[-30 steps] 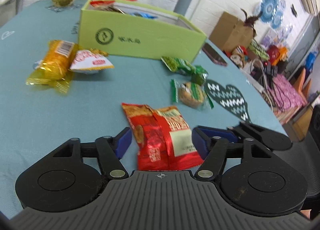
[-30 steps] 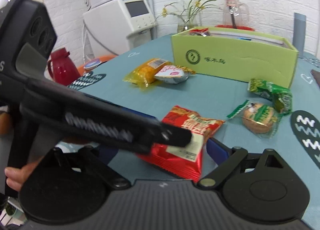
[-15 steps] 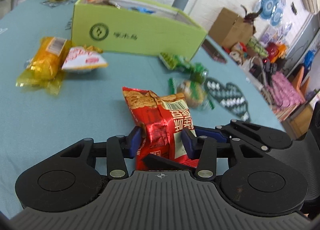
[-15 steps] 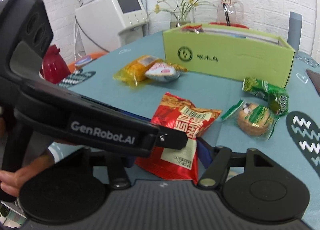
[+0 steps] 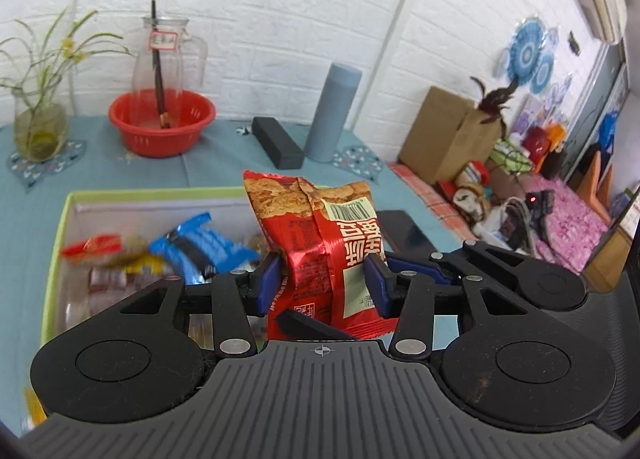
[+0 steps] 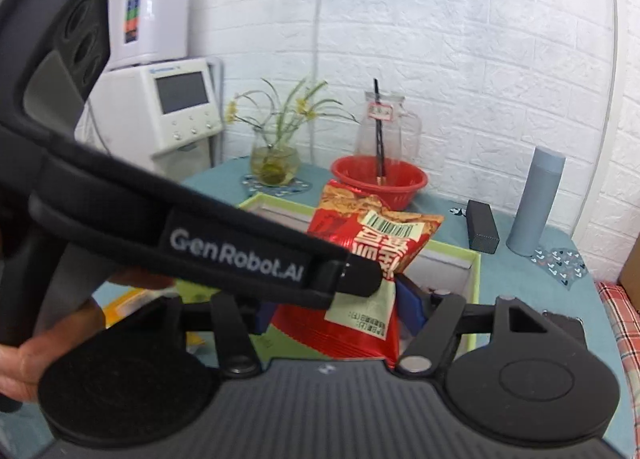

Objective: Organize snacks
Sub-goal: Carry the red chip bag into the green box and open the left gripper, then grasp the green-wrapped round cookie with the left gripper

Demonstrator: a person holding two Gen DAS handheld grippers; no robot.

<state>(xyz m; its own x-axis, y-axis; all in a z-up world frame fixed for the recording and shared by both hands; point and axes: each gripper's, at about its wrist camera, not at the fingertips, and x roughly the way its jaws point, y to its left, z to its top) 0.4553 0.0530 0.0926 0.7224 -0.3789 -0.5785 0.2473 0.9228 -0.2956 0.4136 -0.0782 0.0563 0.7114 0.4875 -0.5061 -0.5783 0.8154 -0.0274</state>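
My left claw (image 5: 324, 283), clamped on the crinkly red foil snack packet (image 5: 320, 251), has lifted it off the table to above the open green cardboard box (image 5: 60, 227) at frame centre-left, ready to drop; right claw's state I can't tell.

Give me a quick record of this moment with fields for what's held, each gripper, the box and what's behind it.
held: red snack packet, upright
left gripper: shut on the packet, above the box
right gripper: fingers either side of the same packet; grip unclear
green box: open, wrapped snacks inside, including a blue packet
behind box: red basin, grey bottle, plant vase
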